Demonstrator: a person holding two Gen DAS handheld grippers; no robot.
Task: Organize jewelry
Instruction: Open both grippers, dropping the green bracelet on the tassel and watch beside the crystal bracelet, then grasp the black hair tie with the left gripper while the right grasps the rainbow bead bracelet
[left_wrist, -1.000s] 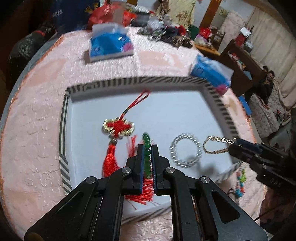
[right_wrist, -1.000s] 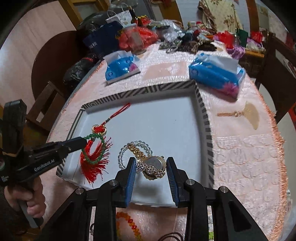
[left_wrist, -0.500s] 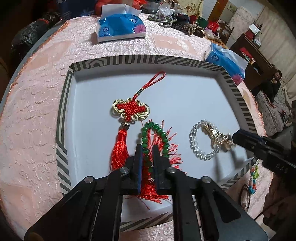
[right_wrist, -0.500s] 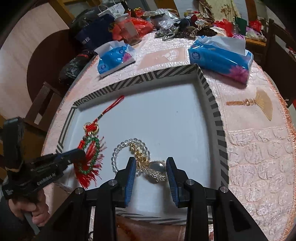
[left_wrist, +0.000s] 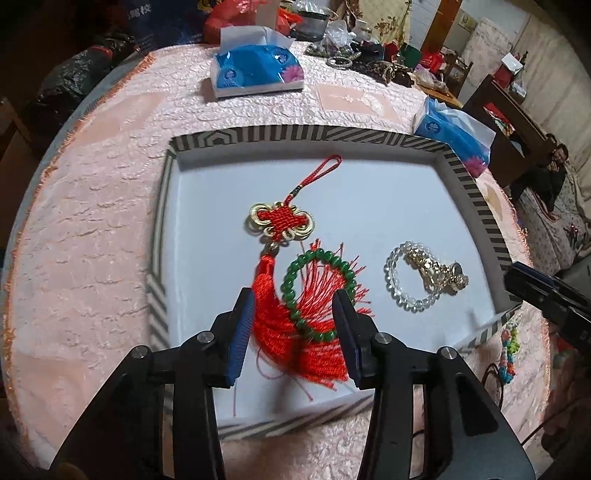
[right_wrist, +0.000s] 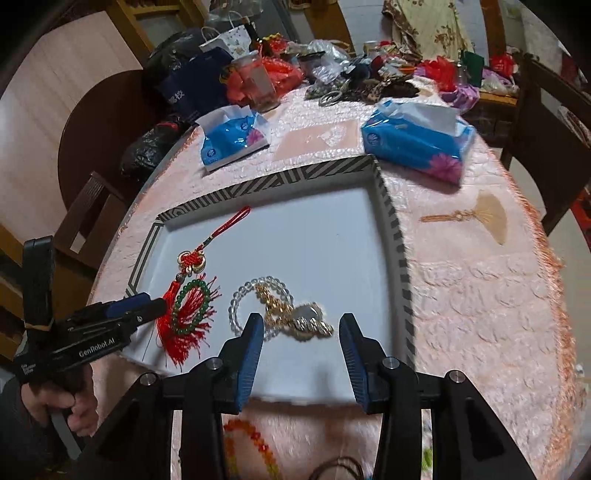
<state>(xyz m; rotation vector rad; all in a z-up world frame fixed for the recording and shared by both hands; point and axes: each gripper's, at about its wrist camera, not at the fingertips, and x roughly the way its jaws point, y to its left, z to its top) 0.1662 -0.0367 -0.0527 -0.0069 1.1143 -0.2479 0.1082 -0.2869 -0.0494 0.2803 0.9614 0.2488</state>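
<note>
A tray with a striped rim (left_wrist: 303, 133) (right_wrist: 266, 182) holds a red knot tassel (left_wrist: 280, 221) (right_wrist: 190, 260). A green bead bracelet (left_wrist: 317, 291) (right_wrist: 192, 302) lies flat on the tassel's fringe. My left gripper (left_wrist: 293, 299) (right_wrist: 147, 306) hovers over it; its jaws are opening and the pads are clear of the beads. A gold watch (right_wrist: 303, 317) (left_wrist: 439, 269) rests partly across a clear bead bracelet (right_wrist: 251, 291) (left_wrist: 402, 280). My right gripper (right_wrist: 301, 325) (left_wrist: 532, 288) stands just above the watch, its jaws opening, touching nothing.
Two blue tissue packs (right_wrist: 232, 136) (right_wrist: 413, 140) sit beyond the tray. A fan-shaped charm (right_wrist: 476, 218) lies on the pink cloth to the right. A colourful bead string (right_wrist: 251, 443) is at the near table edge. Bags and clutter fill the far side.
The left jaws spread apart and let go of the green bracelet, which now lies on the tassel. The right jaws widened, and the gold watch, held up before, rests in the tray.
</note>
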